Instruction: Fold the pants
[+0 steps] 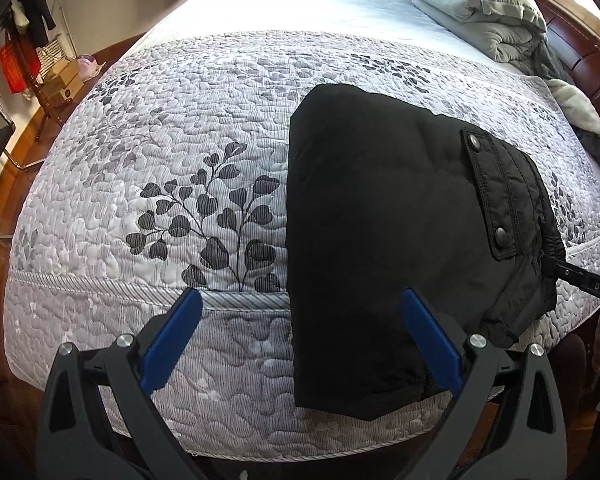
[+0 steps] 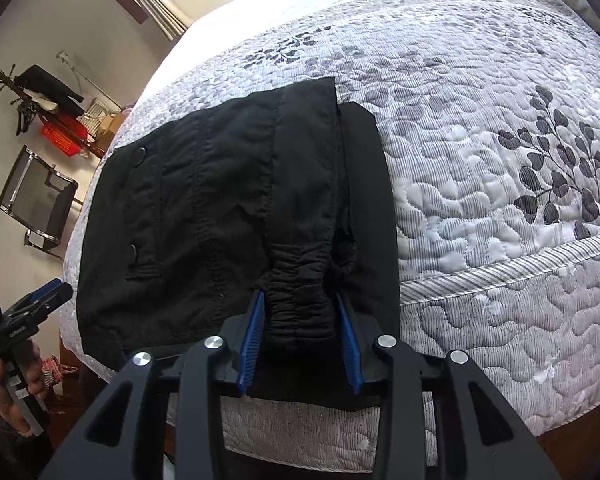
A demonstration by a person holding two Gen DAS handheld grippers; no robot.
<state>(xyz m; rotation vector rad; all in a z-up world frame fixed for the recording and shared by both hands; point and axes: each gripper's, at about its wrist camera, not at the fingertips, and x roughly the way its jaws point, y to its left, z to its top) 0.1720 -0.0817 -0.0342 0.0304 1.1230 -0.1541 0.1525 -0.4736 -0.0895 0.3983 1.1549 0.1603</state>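
A bed (image 1: 220, 92) covered by a quilted white-and-grey bedspread (image 2: 480, 184) printed with dark leaf sprays fills both views. At its far right corner, seen from the left wrist, lies a heap of grey bedding (image 1: 480, 4) against a wooden headboard (image 1: 580, 48).

The black pants (image 1: 380, 220) lie folded into a compact stack at the bed's near edge, their lower end hanging a little way over that edge and down the side of the mattress. A pocket flap (image 1: 488, 196) with two metal snaps (image 1: 500, 234) sits on the top layer, toward the right side in the left wrist view.

The right gripper (image 2: 300, 304) is at the near edge, its blue pads (image 2: 254, 344) partly closed around the gathered elastic waistband (image 2: 300, 292), which bunches between them; the pads look to be touching the fabric on both sides, grasping it.

The left gripper (image 1: 300, 304) hovers above the near edge with its blue pads (image 1: 172, 344) spread wide and nothing between them, released; its right pad overlaps the pants' left portion in the picture, while its left pad is over bare bedspread. From the right wrist view, a hand (image 2: 14, 392) holds that tool off the bed's left side.

Past the bed's far left side, a folding chair (image 2: 36, 200) and a red basket (image 2: 64, 136) stand on the floor.
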